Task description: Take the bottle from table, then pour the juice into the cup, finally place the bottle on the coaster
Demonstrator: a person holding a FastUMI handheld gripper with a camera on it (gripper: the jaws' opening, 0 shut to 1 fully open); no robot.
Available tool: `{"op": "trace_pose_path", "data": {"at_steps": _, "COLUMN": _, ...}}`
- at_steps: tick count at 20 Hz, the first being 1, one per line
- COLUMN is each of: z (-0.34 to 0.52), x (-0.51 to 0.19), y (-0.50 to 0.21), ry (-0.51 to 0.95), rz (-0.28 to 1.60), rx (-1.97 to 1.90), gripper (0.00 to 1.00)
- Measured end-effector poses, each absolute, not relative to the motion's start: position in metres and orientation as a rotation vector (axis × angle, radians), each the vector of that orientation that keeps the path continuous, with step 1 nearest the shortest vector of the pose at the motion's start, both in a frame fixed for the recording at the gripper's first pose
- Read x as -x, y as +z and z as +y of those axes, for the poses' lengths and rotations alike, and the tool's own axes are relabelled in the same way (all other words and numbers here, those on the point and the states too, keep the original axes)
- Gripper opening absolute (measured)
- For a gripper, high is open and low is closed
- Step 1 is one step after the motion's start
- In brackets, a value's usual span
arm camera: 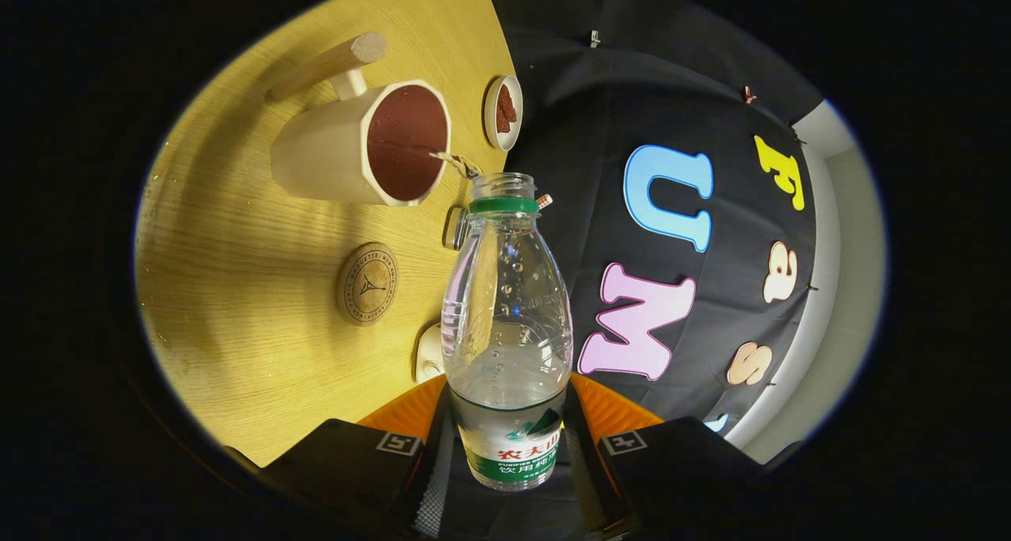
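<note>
Gripping: gripper (509, 446) clenched on the clear plastic water bottle with a green neck ring and a green-and-white label (507, 328), one finger pressed on each side of the labelled lower body.
Bottle place: held between the fingers, off the round light-wood table (237, 288), neck pointed away from the gripper toward the cup; table seen tipped on its side, so bottle judged tilted for pouring.
Bottle handling: thin-walled, light, mostly drained; judged to dent under a hard squeeze and to be smooth enough to slip; weight shifted as liquid ran toward the neck.
Hold point: lower body at the label, judged sound, since the widest and stiffest band sat there and the neck stayed free.
Bottle contents: clear liquid pooled low near the fingers, droplets clinging to the inner wall, cap off, mouth open.
Cup: cream faceted mug with a round wooden handle (347, 150), far beyond the bottle mouth and to its left, standing on the table; dark reddish inside, contents not told apart from the lining.
Stream: thin pale line seen at the mug rim near the bottle mouth; liquid or string, not clear.
Small dish: white shallow dish holding red-brown pieces (504, 112), right of the mug at the table edge.
Coaster: round cork disc with a stamped mark (367, 283), bare, left of the bottle, nearer than the mug.
</note>
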State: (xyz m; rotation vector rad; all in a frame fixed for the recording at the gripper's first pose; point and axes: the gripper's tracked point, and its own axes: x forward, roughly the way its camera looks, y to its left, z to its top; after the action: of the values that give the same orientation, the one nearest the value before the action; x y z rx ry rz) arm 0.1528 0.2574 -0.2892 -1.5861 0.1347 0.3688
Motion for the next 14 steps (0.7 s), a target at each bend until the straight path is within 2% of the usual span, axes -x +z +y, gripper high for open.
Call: {"op": "trace_pose_path", "data": {"at_steps": 14, "z": 0.2578, "x": -0.1603, "y": -0.2799, "ry": 0.375, "rz": 0.091, "rx": 1.660, "gripper": 0.67}}
